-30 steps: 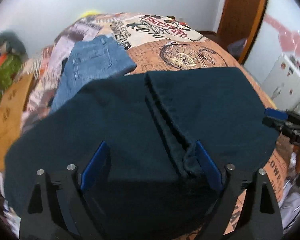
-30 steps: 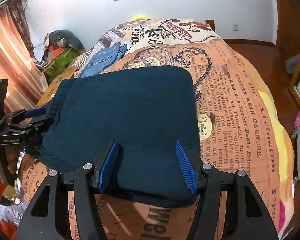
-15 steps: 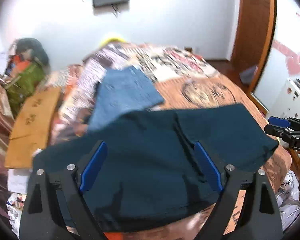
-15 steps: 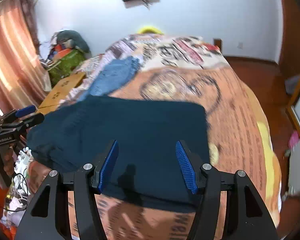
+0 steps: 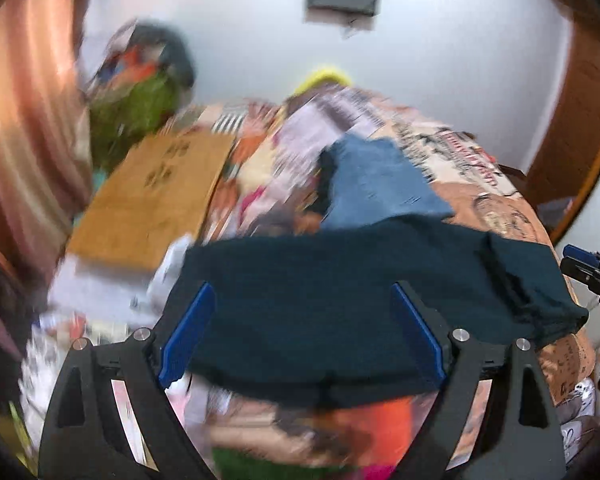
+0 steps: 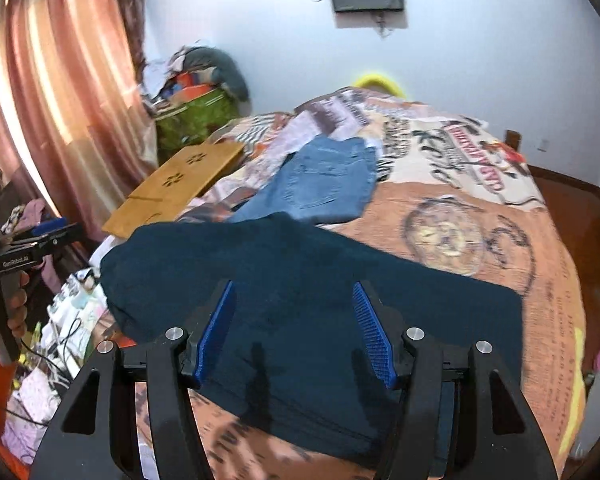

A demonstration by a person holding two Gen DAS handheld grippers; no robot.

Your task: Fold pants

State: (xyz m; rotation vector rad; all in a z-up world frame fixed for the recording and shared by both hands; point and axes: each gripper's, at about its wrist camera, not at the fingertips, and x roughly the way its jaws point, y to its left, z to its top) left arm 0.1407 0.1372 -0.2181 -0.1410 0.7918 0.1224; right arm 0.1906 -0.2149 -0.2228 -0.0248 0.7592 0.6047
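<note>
Dark teal folded pants (image 5: pixel 340 280) lie flat near the front edge of the bed, also in the right wrist view (image 6: pixel 300 276). My left gripper (image 5: pixel 302 332) is open and empty, held above the near edge of the pants. My right gripper (image 6: pixel 294 332) is open and empty, above the pants' near part. Each gripper shows at the edge of the other's view: the right one (image 5: pixel 588 276) and the left one (image 6: pixel 32 240). The left wrist view is blurred by motion.
Folded blue jeans (image 6: pixel 324 184) lie on the patterned bedspread (image 6: pixel 480 216) behind the pants. A wooden board (image 6: pixel 180 184) rests at the bed's left edge. Curtains (image 6: pixel 48 92), a clothes pile (image 6: pixel 196 92) and floor clutter are on the left; a door (image 5: pixel 580 80) on the right.
Both grippers have drawn back and up from the pants, which lie released on the bed. The left view has swung to the left and the right view has risen.
</note>
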